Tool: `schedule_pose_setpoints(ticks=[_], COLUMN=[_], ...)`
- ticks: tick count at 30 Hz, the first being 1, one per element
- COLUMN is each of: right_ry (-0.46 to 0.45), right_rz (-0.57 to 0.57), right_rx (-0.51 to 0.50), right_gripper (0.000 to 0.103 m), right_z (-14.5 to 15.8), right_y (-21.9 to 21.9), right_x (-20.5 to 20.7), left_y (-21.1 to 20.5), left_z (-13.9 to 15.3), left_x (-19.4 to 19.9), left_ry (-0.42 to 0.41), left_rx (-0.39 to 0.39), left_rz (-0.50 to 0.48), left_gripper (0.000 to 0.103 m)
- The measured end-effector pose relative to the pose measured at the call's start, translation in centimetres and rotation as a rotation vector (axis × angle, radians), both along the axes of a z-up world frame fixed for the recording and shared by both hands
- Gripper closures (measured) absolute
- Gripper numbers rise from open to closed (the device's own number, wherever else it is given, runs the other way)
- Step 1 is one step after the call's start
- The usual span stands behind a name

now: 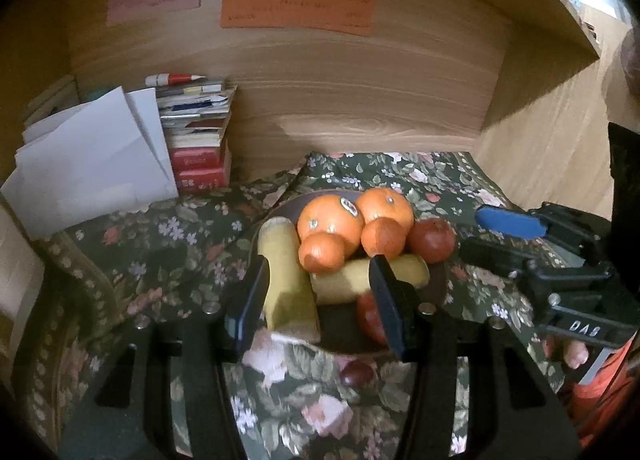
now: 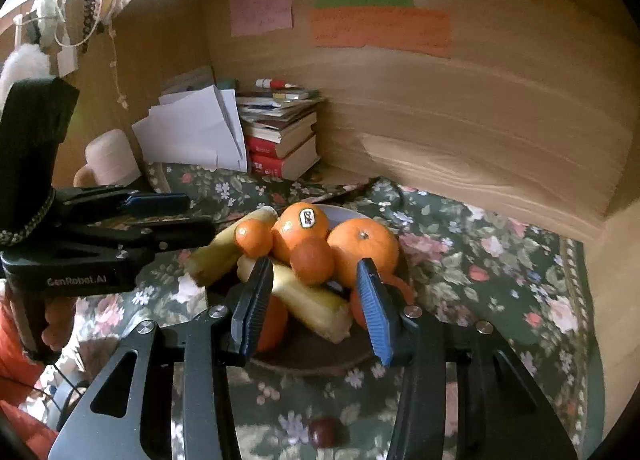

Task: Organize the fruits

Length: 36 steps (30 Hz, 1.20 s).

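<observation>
Nearest my cameras, one small dark red fruit [image 2: 326, 431], maybe a plum or a chestnut, too blurred to name, lies alone on the floral tablecloth [image 2: 500, 260], just short of the plate; I judge it the only piece left to gather. My left gripper [image 1: 320, 300] has its jaws part open with nothing between the pads, the bananas merely showing beyond them. My right gripper [image 2: 316, 292] is the same, jaws part open and empty, hanging in front of the pile. Past the fingertips sits the dark plate [image 2: 320, 360], heaped: two peeled-looking bananas [image 1: 288, 280] laid crosswise in front, red tomato-like fruits [image 1: 432, 240] at the sides and low in front, two small tangerines [image 1: 322, 252], and behind them two big oranges [image 1: 332, 220], one with a sticker. So the sorting looks nearly finished to me. Farther back, against the wooden wall, stand a stack of books [image 2: 280, 132], loose white papers [image 2: 192, 132] and a pale mug [image 2: 108, 158], with coloured paper notes [image 2: 380, 26] stuck higher up.
</observation>
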State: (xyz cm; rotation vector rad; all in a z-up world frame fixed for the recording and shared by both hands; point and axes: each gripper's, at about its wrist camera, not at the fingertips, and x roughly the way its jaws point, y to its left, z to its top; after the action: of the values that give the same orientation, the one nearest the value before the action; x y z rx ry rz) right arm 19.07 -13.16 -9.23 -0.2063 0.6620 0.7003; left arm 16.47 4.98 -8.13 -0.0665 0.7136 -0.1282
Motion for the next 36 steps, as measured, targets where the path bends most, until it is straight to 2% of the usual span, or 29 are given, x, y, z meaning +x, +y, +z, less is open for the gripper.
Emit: schedule_pose_setpoints(ticks=[7, 15, 22, 24, 26, 28, 31, 33, 36], right_ry=[0.014, 0.115, 0.147, 0.155, 0.161, 0.154, 0.161, 0.156, 0.145], right_rz=[-0.023, -0.043, -0.037, -0.033, -0.028, -0.028, -0.016, -0.018, -0.014], right_rx=[-0.015, -0.048, -0.101, -0.111, -0.12, -0.124, -0.116, -0.12, -0.111], right_gripper=[0.062, 0.06, 0.061, 0.064, 0.073, 0.076, 0.087, 0.087, 0.088], right_z=[-0.8, -4.4, -6.7, -7.1, -7.4, -7.4, -7.4, -7.4, -7.2], right_y=[-2.0, -3.7, -3.6, -3.4, -3.3, -3.2, -3.2, -3.0, -3.0], right_x=[-1.9, -2.7, -3.1, -3.0, -2.9, -2.9, -2.9, -3.0, -3.0], left_y=[-0.7, -1.6, -2.5, -2.8, -2.9, -3.1, -3.4, -3.5, -3.4], left_z=[-1.4, -5.5, -7.6, -7.8, -7.9, -8.0, -8.3, -8.3, -8.3], left_x=[-2.4, -3.1, -2.8, -2.7, -2.6, -2.4, -2.2, -2.1, -2.1], left_ry=[0.029, 0.138, 0.174, 0.166, 0.162, 0.159, 0.151, 0.146, 0.148], left_rx=[0.006, 0.007, 0.009, 0.022, 0.026, 0.035, 0.056, 0.074, 0.07], left_rz=[0.003, -0.018, -0.032, -0.032, -0.036, -0.042, -0.048, -0.038, -0.048], left_gripper=[0.051, 0.051, 0.051, 0.051, 0.052, 0.057, 0.065, 0.072, 0.075])
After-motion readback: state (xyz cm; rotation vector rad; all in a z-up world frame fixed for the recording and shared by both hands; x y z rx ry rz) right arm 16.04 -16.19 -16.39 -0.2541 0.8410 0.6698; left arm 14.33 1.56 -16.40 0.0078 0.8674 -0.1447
